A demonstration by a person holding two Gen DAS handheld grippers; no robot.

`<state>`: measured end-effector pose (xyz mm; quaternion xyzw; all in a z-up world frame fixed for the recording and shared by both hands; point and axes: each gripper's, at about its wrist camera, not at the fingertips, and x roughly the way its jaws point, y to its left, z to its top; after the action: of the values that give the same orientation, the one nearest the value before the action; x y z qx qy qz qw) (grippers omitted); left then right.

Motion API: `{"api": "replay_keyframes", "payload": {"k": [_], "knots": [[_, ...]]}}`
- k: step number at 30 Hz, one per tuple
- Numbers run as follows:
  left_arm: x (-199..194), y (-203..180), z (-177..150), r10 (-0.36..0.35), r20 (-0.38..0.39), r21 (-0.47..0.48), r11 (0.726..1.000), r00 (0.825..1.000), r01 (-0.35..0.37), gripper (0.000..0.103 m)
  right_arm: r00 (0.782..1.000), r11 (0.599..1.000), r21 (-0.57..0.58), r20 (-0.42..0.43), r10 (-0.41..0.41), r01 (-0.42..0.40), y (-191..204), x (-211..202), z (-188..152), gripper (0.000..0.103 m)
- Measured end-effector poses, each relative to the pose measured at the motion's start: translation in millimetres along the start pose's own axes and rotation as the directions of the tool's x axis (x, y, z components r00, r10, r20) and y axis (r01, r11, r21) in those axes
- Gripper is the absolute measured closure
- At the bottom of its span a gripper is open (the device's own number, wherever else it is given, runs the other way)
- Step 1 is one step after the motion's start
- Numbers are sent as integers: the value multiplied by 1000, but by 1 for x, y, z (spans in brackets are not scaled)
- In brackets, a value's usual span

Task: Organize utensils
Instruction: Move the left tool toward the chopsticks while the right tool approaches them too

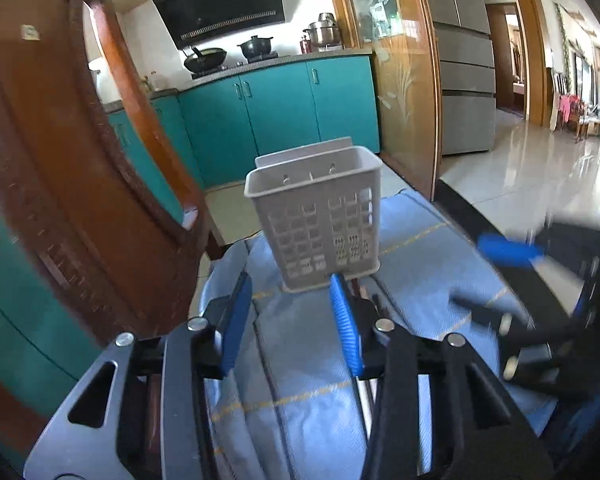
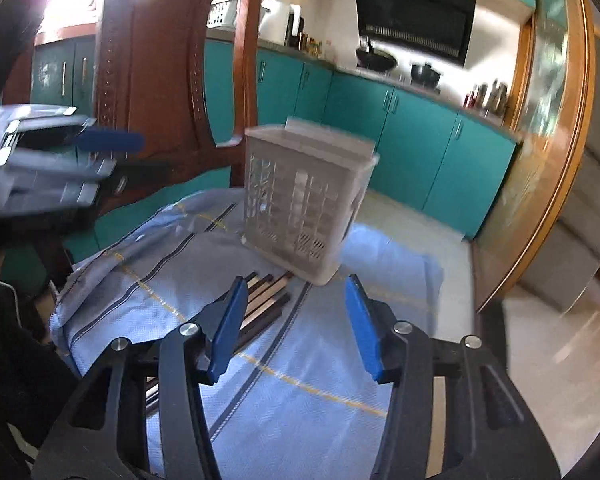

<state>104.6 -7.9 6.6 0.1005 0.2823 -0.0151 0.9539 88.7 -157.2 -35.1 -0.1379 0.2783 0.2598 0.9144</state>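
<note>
The left claw [image 1: 292, 312] is partly spread: its two blue pads [image 1: 234, 322] stand a moderate gap apart with only cloth showing between them, and nothing is gripped. It points downward at the table, which is covered by a light blue cloth [image 1: 300, 360] with thin yellow and dark stripes. Directly ahead of the left claw, an upright pale grey utensil basket [image 1: 320, 216] with slotted walls stands on the cloth; its near lower edge lies just beyond the pad tips, apart from them. No utensil shows above its rim. In the right wrist view, the right claw [image 2: 296, 320] is likewise partly spread and empty, its blue pads [image 2: 362, 326] clear of every object. A bundle of chopsticks [image 2: 266, 300] in dark and light tones lies flat on the cloth, running from beside the basket's near base toward the camera and passing under the left-side finger of the right claw; whether that finger touches them cannot be determined. The same basket [image 2: 304, 200] stands upright beyond the chopsticks, blurred. The left claw [image 2: 112, 140] appears at the left edge of the right wrist view, blurred, raised above the cloth. The right claw [image 1: 508, 252] appears at the right edge of the left wrist view, also blurred. A carved wooden chair back [image 1: 60, 152] rises behind the table on the left, with teal kitchen cabinets [image 1: 284, 108] beyond.
</note>
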Motion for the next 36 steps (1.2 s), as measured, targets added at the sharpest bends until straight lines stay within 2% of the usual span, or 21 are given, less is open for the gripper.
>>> {"api": "replay_keyframes", "payload": {"k": [4, 7, 9, 17, 22, 23, 25, 30, 31, 33, 36], "knots": [[18, 3, -5, 1, 1, -23, 1000, 1000, -1, 61, 989, 996, 72, -138, 57, -47, -2, 36, -14, 63], [33, 7, -16, -27, -64, -71, 997, 998, 22, 61, 982, 996, 79, -180, 62, -48, 0, 51, -21, 63], [35, 7, -14, -44, -64, -89, 995, 997, 39, 61, 977, 994, 93, -203, 72, -54, 1, 56, -25, 63], [35, 4, -14, -39, -68, -99, 995, 997, 32, 61, 955, 998, 68, -298, 9, 12, 12, 85, -34, 63], [34, 7, -15, -33, -68, -114, 993, 997, 25, 61, 959, 999, 35, -283, -26, 37, 13, 86, -35, 65], [34, 8, -15, -32, -70, -115, 993, 997, 24, 61, 958, 998, 36, -284, -30, 42, 12, 86, -35, 79], [34, 10, -16, -32, -75, -117, 993, 997, 23, 61, 956, 997, 38, -290, -51, 65, 9, 84, -36, 98], [38, 20, -21, -49, -107, -146, 989, 993, 33, 62, 960, 993, 79, -275, -59, 84, -5, 76, -35, 102], [39, 21, -21, -58, -115, -157, 987, 992, 40, 65, 962, 992, 93, -268, -53, 81, -7, 74, -35, 102], [43, 25, -23, -90, -136, -183, 981, 987, 64, 71, 970, 988, 141, -241, -20, 55, -13, 69, -31, 102], [51, 26, -26, -88, -165, -194, 979, 982, 56, 74, 976, 981, 196, -216, 28, 15, -16, 66, -27, 101]]}}
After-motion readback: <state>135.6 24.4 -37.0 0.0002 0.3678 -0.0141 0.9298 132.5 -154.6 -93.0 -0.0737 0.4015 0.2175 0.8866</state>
